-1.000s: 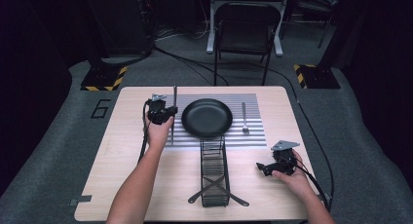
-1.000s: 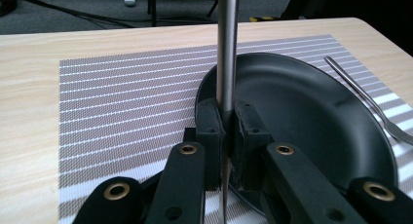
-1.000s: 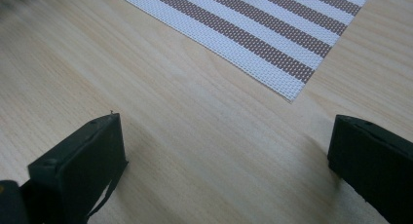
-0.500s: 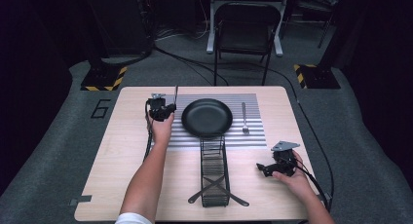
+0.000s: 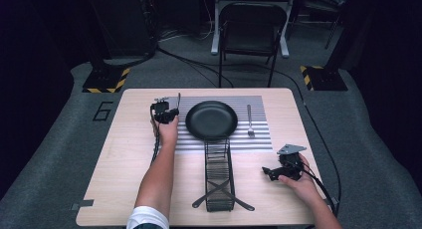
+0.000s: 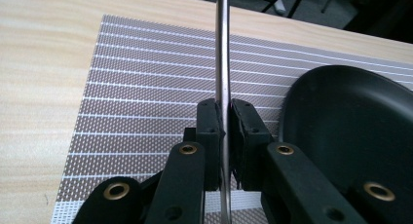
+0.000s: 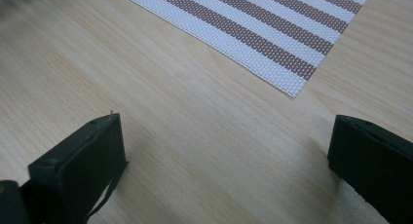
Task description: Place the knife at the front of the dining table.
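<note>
You have the slim, shiny metal utensil upright over the placemat's left edge, beside the black plate.

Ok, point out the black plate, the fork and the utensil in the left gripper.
black plate point(image 5: 211, 120), high view, centre of dish.
fork point(image 5: 249, 120), high view, mid handle.
utensil point(image 6: 223, 63), left gripper view, metal handle.
</note>
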The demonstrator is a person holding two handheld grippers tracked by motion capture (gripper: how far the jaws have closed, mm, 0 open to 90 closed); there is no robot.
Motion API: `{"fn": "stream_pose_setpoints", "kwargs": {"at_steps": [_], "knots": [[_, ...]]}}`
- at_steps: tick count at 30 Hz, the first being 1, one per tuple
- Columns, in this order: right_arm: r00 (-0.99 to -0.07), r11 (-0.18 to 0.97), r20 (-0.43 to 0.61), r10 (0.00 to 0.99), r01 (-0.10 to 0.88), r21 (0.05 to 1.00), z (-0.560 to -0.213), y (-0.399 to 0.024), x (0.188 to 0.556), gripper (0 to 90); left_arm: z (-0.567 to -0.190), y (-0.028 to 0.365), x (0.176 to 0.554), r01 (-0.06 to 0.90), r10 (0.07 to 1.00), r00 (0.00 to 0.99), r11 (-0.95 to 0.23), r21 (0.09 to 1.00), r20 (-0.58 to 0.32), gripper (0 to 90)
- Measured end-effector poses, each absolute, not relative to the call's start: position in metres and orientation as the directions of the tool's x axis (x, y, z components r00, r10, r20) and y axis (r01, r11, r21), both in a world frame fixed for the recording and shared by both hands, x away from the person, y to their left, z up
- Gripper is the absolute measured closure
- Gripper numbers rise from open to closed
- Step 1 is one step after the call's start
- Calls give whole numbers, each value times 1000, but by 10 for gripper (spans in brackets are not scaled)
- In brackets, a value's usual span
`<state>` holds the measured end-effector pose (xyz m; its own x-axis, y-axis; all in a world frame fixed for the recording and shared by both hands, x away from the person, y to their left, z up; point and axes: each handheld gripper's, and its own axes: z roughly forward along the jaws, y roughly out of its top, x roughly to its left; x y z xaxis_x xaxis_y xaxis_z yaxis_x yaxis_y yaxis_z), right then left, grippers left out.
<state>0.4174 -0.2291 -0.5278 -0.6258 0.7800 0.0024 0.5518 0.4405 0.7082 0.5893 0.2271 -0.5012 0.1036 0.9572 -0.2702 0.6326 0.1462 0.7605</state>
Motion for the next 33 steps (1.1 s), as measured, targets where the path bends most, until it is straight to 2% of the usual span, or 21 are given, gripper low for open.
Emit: {"fn": "stream_pose_setpoints", "kwargs": {"at_steps": [6,13,23,33], "knots": [[-623,439,2,782,553,709,-528,-229,417,0,-514,223,595,654,962,61,163,738,-267,827],[-624,440,2,781,553,708,-528,-229,417,0,-519,219,600,661,967,77,132,739,-242,827],[-625,442,-1,781,551,708,-528,-229,416,0,-519,215,602,680,975,44,130,722,-218,823],[-625,442,-2,780,550,708,-528,-228,415,0,-520,222,601,678,967,45,156,718,-252,816]]}}
